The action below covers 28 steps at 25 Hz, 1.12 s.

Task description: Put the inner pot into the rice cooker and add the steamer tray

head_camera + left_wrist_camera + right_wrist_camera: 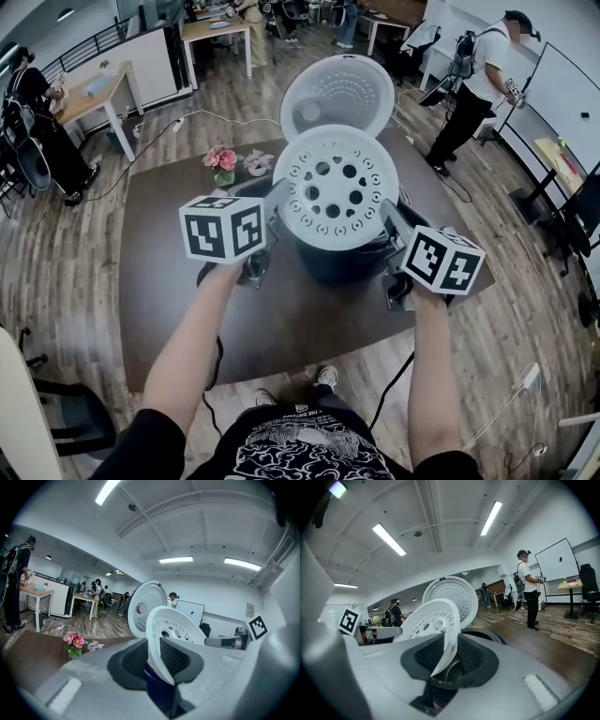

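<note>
A white steamer tray (335,199) with round holes hangs slightly tilted over the dark blue rice cooker (330,261). The cooker's white lid (337,97) stands open behind it. My left gripper (279,202) is shut on the tray's left edge and my right gripper (390,215) on its right edge. In the left gripper view the tray's rim (171,627) runs between the ribbed pads (138,658) of that gripper (157,660). In the right gripper view, the gripper (446,656) pinches the rim (429,620) the same way. The tray hides the inside of the cooker.
The cooker stands on a dark brown table (169,281) with pink flowers (221,161) to its back left. A black cable (217,361) hangs off the front edge. People stand at desks beyond the table, one near a whiteboard (562,89) at the right.
</note>
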Motion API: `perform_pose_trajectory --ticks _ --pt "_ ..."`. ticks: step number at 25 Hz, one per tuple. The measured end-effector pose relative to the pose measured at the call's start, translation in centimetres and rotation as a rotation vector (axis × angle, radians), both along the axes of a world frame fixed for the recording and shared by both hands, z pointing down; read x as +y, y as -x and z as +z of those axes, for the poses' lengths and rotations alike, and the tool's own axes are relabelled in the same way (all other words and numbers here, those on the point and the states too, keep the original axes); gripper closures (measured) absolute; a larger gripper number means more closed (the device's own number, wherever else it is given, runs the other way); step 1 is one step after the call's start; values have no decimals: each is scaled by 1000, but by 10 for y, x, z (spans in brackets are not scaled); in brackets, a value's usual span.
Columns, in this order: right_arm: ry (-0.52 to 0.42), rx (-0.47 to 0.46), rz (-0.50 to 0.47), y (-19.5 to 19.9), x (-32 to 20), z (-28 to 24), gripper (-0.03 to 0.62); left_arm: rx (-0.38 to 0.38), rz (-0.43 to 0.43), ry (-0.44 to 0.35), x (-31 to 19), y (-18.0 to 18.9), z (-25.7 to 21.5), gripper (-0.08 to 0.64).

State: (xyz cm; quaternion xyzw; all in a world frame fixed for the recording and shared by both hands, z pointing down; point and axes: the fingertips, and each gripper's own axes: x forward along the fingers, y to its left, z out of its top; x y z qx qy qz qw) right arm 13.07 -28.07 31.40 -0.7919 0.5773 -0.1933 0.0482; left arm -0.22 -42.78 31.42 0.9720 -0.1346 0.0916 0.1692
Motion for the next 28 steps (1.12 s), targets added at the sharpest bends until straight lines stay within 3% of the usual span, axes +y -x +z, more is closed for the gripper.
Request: perform_pose_trajectory --ticks 14,28 --pt "31 -36 1 -53 -14 22 511 -45 -8 30 -7 -47 23 473" --pt "99 -28 -39 -56 -30 57 495 -108 -54 40 -12 -46 55 472"
